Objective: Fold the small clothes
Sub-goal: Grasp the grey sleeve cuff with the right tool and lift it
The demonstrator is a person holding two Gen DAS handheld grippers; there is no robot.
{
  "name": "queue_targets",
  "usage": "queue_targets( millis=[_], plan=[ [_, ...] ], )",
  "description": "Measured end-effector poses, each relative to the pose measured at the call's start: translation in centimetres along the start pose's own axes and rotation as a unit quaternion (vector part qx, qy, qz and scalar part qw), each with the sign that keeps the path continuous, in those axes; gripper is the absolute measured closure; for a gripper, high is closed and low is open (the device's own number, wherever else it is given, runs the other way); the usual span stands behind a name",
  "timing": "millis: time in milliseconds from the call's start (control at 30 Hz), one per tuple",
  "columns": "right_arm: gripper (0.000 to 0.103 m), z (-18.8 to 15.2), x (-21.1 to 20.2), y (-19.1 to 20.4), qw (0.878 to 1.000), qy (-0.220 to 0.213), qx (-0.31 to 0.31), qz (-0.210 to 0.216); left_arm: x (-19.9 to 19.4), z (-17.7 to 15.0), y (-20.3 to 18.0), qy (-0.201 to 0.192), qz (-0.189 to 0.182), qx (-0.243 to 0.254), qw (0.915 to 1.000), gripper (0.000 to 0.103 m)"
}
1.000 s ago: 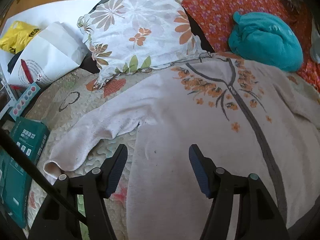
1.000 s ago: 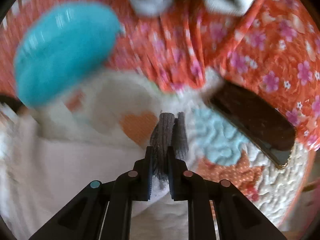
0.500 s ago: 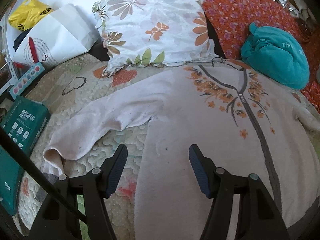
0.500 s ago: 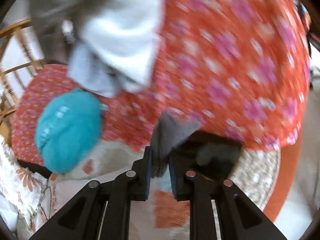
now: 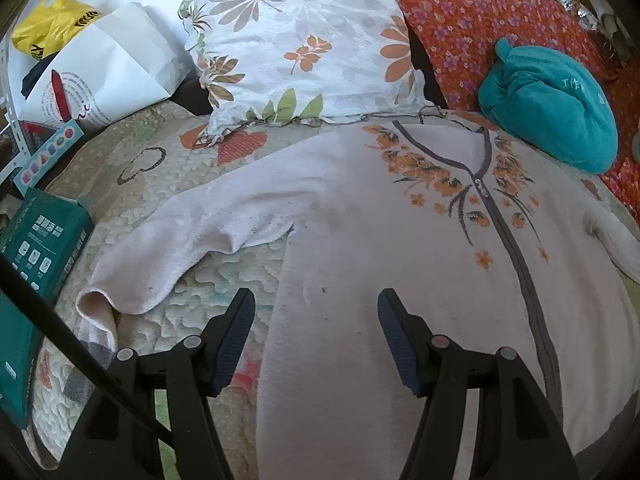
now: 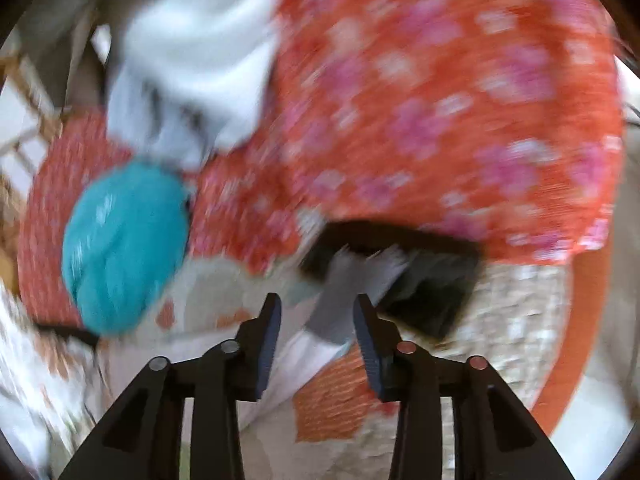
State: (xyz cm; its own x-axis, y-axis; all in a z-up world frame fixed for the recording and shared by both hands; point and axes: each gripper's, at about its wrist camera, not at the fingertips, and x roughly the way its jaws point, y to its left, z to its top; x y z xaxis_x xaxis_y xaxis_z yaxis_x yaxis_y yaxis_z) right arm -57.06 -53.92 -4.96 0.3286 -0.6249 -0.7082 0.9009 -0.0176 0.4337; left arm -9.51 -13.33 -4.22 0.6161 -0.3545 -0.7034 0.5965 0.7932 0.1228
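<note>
The right gripper point(image 6: 316, 322) has just parted, releasing the grey sleeve cuff point(image 6: 340, 300); the pale-pink floral zip-up cardigan point(image 5: 400, 240) lies flat on the quilted bed point(image 5: 100, 184), ready for folding. The left gripper point(image 5: 316, 332) hovers wide, empty.

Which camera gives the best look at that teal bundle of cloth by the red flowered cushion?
The left wrist view. There the teal cloth bundle is sharp, whole, and clearly resting against the red flowered cushion, just beyond the pale zip-up garment. The right wrist view shows it too, but smeared by motion blur.
</note>
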Motion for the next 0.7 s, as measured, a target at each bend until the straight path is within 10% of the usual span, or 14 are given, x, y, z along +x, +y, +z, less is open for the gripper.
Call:
queue_targets(
  millis=[333, 700],
  plan=[
    [0.066, -2.9, 7.0, 6.2, 0.958, 0.031, -0.174, -0.224, 0.1, -0.2, -0.3, -0.006, 0.016, 0.026, 0.9995, 0.040],
    [0.086, -3.8, 1.0, 1.6, 0.971, 0.041, -0.073, -0.222, -1.0, 0.4, 1.5, -0.020, 0.013, -0.012, 0.9997, 0.040]
  ],
)
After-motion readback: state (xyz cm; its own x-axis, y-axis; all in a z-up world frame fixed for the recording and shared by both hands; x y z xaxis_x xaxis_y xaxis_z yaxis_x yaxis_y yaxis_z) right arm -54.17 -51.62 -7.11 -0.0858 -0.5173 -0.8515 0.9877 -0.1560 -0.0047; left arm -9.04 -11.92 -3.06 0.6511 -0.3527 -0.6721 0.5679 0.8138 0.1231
